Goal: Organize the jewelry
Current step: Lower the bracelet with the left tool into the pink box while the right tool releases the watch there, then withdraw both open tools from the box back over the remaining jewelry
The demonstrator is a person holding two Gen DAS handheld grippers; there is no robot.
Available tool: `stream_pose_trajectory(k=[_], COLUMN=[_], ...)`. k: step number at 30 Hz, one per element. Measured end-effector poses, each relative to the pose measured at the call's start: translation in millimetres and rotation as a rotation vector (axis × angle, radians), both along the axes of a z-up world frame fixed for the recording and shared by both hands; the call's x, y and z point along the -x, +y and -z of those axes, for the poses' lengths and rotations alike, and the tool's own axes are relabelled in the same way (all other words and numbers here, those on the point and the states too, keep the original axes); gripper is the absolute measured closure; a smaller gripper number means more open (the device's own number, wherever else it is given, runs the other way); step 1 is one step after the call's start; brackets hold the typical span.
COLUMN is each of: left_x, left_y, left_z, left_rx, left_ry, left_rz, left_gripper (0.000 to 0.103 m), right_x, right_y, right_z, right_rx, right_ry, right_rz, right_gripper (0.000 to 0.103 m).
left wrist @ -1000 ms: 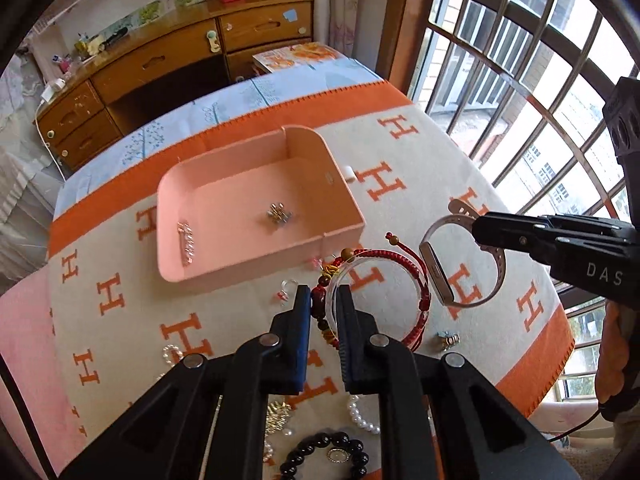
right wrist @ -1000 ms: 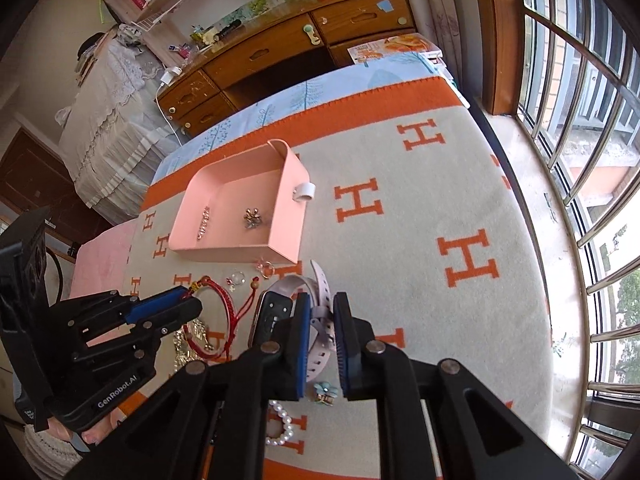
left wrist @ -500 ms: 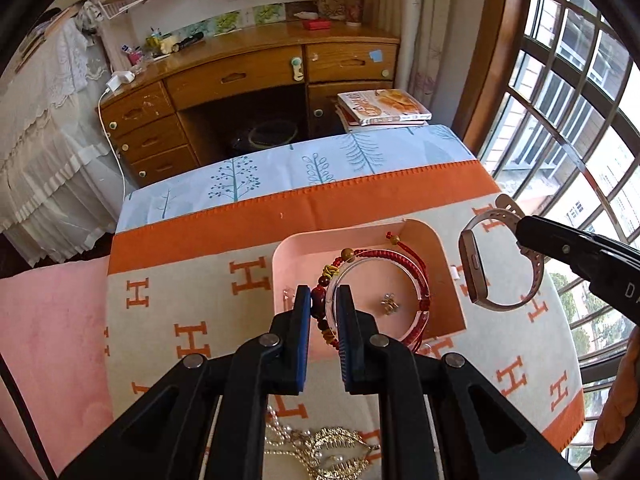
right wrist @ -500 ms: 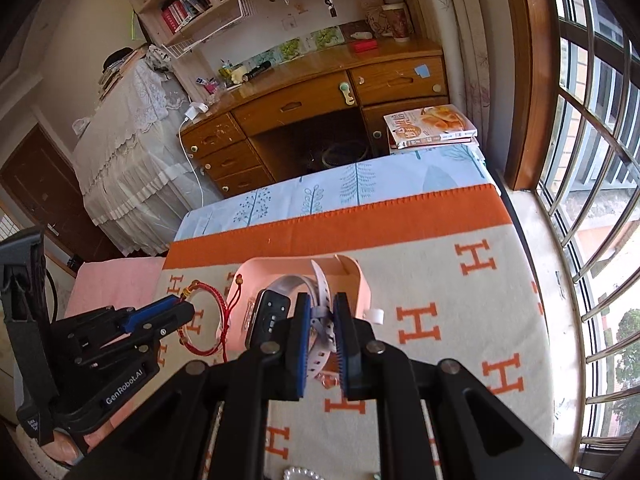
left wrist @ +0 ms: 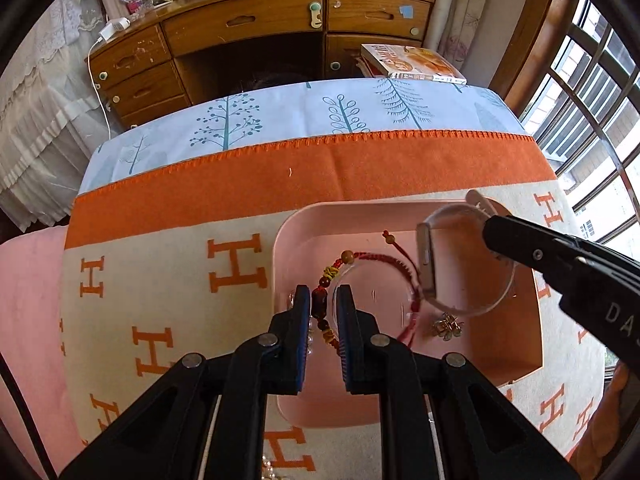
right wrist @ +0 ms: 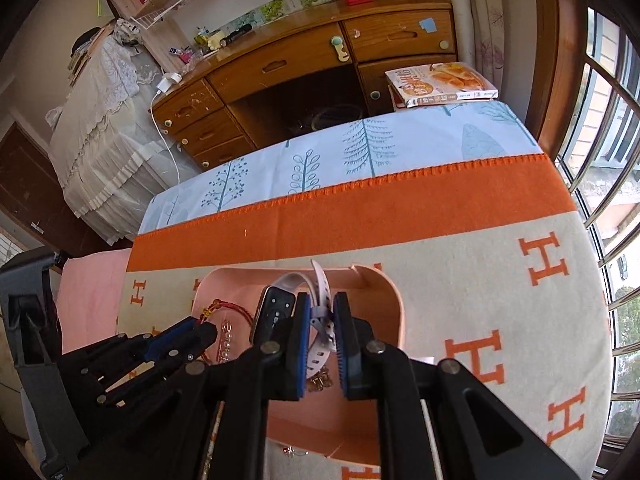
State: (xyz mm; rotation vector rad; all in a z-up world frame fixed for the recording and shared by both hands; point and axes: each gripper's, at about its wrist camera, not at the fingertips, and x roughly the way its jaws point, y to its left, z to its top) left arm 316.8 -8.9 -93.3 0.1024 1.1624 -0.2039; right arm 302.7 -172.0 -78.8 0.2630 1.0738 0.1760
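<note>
A pink tray (left wrist: 520, 344) (right wrist: 394, 300) lies on the orange-and-cream H blanket. My left gripper (left wrist: 323, 300) is shut on the beads of a red cord bracelet (left wrist: 376, 258), held over the tray's left part. My right gripper (right wrist: 319, 312) is shut on the white strap of a smartwatch (right wrist: 276, 312), held over the tray; the watch also shows in the left wrist view (left wrist: 426, 264). The left gripper shows at the lower left of the right wrist view (right wrist: 200, 330). A gold charm (left wrist: 447, 327) and a silver chain piece (right wrist: 225, 340) lie in the tray.
Pearl beads (left wrist: 269, 468) lie on the blanket near me. A small silver piece (right wrist: 294, 451) lies by the tray's near edge. Beyond the blanket are a tree-print cloth (left wrist: 320, 114), a wooden desk (left wrist: 256, 28) and a book (right wrist: 440, 82). Barred windows (left wrist: 592, 92) stand to the right.
Both grippers have carried the bracelet and the watch forward from the near blanket to over the pink tray and lower toward it. Both stay shut.
</note>
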Motion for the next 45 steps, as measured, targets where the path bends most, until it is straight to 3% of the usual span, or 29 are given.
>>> stream_pose_trajectory(k=[2,5,13,16,20,27,35,45], left_x=[0,4,35,50,72,113,163,198], left_y=[1,7,22,27,39,46,46,55], left_z=[0,-7,-37,-47,-56,-65,-61,-39], left_rx=[0.008,0.031,-0.003,-0.032,-0.024,-0.038,-0.056,-0.042], left_ry=[-0.009,-0.028,-0.105,-0.133,-0.136,-0.147,-0.140,-0.085], left_rz=[0.001,-0.003,0.012,0.017,0.003,0.007,0.048,0.059], left_gripper=[0.070,0.070,0.069,0.068,0.058,0.058,0.053,0.053], right_x=[-2,-1,23,40,65,116,159,194], right_y=[5,8,1,-2,-5,-12,-23,-20], right_z=[6,7,-13,-21,-31,-46,-48,-19], right_rx=[0.010,0.001,-0.008,-0.003,0.018,0.030,0.030,0.027], right_ry=[0.021,0.028,-0.016,-0.034,-0.050,-0.079,-0.091,-0.026], right_rz=[-0.019,-0.029,-0.062,-0.083,-0.109,-0.130,-0.146,-0.214], right_gripper=[0.088,0.088,0.088,0.088,0.088,0.088,0.088,0.088])
